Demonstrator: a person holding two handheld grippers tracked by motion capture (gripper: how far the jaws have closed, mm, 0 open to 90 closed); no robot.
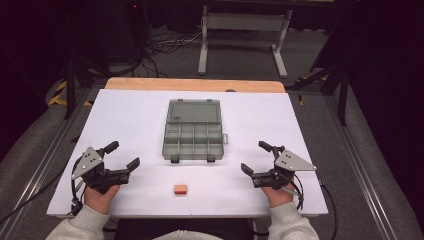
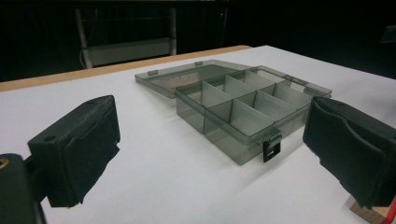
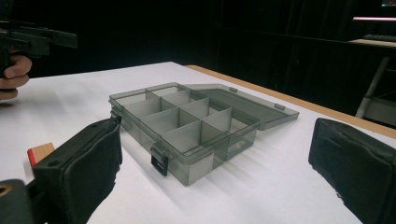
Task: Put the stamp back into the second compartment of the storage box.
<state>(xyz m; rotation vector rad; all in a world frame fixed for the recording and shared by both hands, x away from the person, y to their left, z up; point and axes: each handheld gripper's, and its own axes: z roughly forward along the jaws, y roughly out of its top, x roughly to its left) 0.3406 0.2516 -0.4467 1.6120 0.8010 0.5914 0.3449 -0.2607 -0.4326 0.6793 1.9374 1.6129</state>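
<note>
High view has your left gripper [image 1: 122, 155] at the near left of the white table [image 1: 125, 115], jaws spread wide with nothing between them and touching nothing. Your right gripper [image 1: 256, 156] mirrors it at the near right, also spread wide and empty. Left gripper view confirms it: the two black pads [image 2: 77, 149] stand far apart with bare table between them, and the same goes for the pads [image 3: 84, 168] in the right gripper view. Between the two grippers, near your edge of the table, lies a small orange block [image 1: 180, 189], apart from both; in the right gripper view its end peeks out just behind the left-hand pad [image 3: 39, 152], and in the left gripper view a corner shows under the right-hand pad [image 2: 369, 212]. Beyond the block sits the grey box [image 1: 192, 141], well apart from both grippers, its clear lid [image 1: 195, 110] folded flat back on the far side. The tray is split by dividers into two rows of compartments, and every one you can see is empty; two black latches [image 1: 175, 159] hang on the near wall. Your hands [image 1: 100, 196] grip the handles from below, forearms coming in from the near edge, both grippers held low over the table and angled inward toward the box.
</note>
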